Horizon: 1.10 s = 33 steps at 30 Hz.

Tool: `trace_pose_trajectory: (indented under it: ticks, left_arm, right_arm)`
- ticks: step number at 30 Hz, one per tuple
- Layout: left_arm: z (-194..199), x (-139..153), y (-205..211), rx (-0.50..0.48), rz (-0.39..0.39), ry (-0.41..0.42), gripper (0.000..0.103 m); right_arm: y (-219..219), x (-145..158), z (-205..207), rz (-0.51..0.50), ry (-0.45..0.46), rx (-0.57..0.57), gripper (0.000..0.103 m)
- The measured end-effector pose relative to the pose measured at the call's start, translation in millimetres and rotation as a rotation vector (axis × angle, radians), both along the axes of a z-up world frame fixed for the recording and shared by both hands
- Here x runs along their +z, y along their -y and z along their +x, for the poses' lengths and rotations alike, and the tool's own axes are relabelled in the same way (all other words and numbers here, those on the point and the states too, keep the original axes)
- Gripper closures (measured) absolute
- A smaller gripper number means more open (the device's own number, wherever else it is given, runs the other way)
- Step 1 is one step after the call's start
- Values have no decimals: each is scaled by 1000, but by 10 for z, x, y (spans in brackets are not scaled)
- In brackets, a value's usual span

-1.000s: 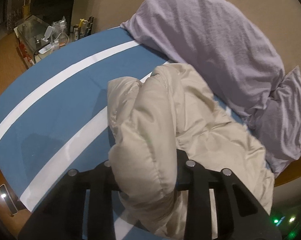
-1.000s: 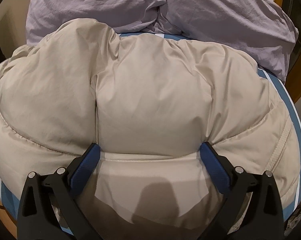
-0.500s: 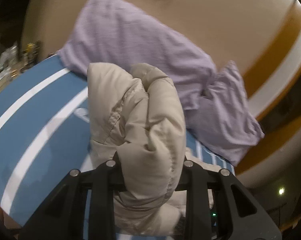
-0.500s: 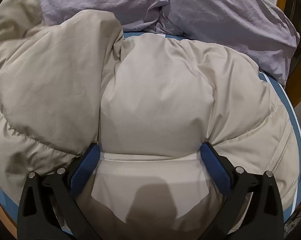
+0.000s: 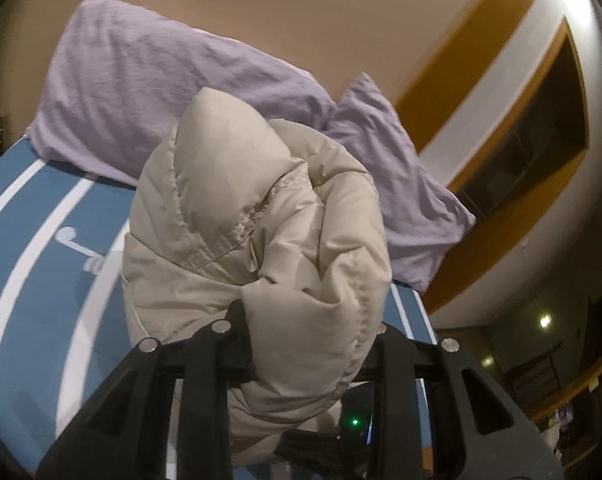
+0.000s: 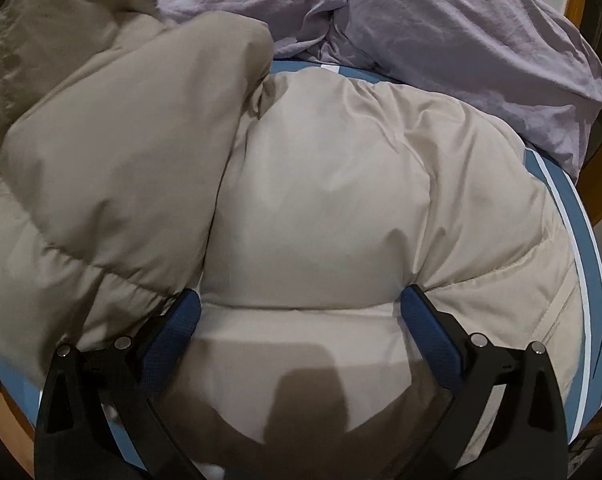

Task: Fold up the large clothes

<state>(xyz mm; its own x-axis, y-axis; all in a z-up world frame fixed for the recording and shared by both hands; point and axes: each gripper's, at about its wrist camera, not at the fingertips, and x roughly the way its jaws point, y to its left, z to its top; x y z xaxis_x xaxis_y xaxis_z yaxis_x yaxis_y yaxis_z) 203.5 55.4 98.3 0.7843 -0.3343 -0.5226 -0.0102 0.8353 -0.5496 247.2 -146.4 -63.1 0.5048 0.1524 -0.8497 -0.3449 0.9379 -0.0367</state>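
A beige puffer jacket (image 6: 325, 200) lies on the blue bed with white stripes (image 5: 41, 216). My left gripper (image 5: 305, 320) is shut on a thick bunched part of the jacket (image 5: 261, 216) and holds it lifted above the bed. In the right wrist view that lifted part (image 6: 113, 168) hangs over the jacket's left side. My right gripper (image 6: 301, 308) is open, its blue pads (image 6: 429, 332) pressed down on either side of a puffed panel near the jacket's near edge.
Two lilac pillows (image 5: 173, 92) (image 6: 461, 28) lie at the head of the bed against a beige wall. The bed's right edge (image 6: 589, 264) is close to the jacket. A wooden-framed dark opening (image 5: 541, 128) is on the right wall.
My left gripper has lifted its bunch of jacket and swung it rightward, over the rest of the jacket. My right gripper has stayed pressed in place.
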Motion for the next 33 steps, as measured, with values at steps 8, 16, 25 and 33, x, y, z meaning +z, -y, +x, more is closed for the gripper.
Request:
trace_pose_trajectory:
  ticks: [8, 16, 25, 33]
  left_arm:
    - [138, 68, 719, -169, 35, 5, 74]
    - [348, -48, 1328, -285, 68, -48, 74]
    - [492, -262, 1839, -371, 123, -104, 73]
    - [508, -513, 2310, -455, 186, -157, 72]
  right_arm:
    - [594, 273, -118, 29, 78, -112, 1]
    - [1265, 357, -139, 35, 101, -277, 1]
    - [1730, 326, -233, 24, 98, -393, 1]
    - [2108, 272, -341, 28, 87, -492, 1]
